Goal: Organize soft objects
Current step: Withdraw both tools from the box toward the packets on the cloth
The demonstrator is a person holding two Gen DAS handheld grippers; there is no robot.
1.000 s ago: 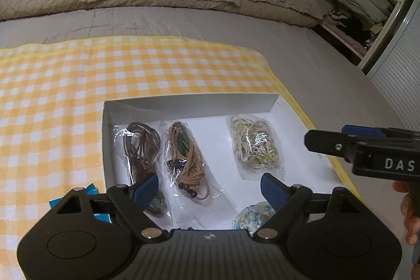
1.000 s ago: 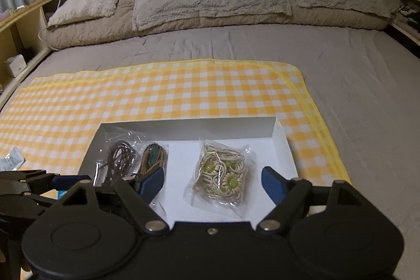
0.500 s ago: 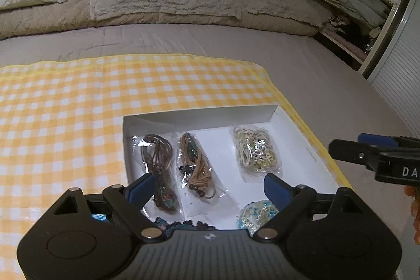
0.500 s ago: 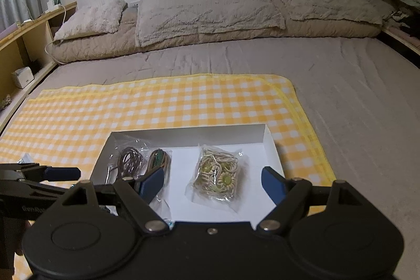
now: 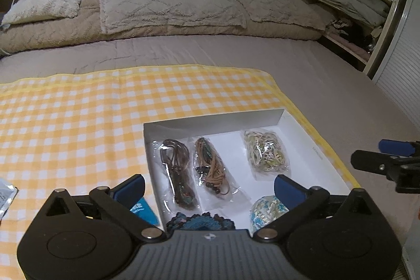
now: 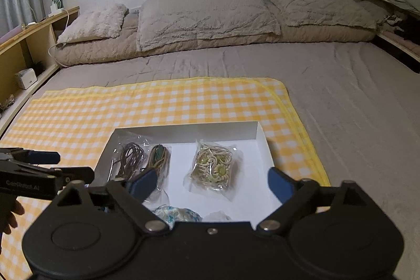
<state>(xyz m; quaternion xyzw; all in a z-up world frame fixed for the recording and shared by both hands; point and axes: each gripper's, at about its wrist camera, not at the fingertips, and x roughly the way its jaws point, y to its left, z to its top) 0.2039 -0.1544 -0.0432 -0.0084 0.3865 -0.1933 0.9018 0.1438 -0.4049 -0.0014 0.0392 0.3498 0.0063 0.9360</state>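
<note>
A white shallow box (image 5: 325, 164) (image 6: 263, 142) lies on a yellow checked cloth (image 5: 78, 117) (image 6: 78, 109) on the bed. In it lie clear bags: dark brown cords (image 5: 178, 169) (image 6: 130, 159), tan cords (image 5: 210, 169) (image 6: 158, 156), cream and green cords (image 5: 265, 151) (image 6: 212, 167), a blue-white bundle (image 5: 267, 209) (image 6: 176, 214) and a dark blue knit piece (image 5: 199, 221). My left gripper (image 5: 210, 188) is open and empty above the box's near edge. My right gripper (image 6: 212, 183) is open and empty above the box.
A blue packet (image 5: 143, 209) and a silver-white packet (image 5: 5, 196) lie on the cloth left of the box. Pillows (image 6: 204, 15) line the bed's head. Shelves stand at the left (image 6: 29, 49) and right (image 5: 349, 17).
Both grippers have pulled back and risen, so the box looks smaller and farther. The right gripper has drawn away to the right in the left view. Both stay open.
</note>
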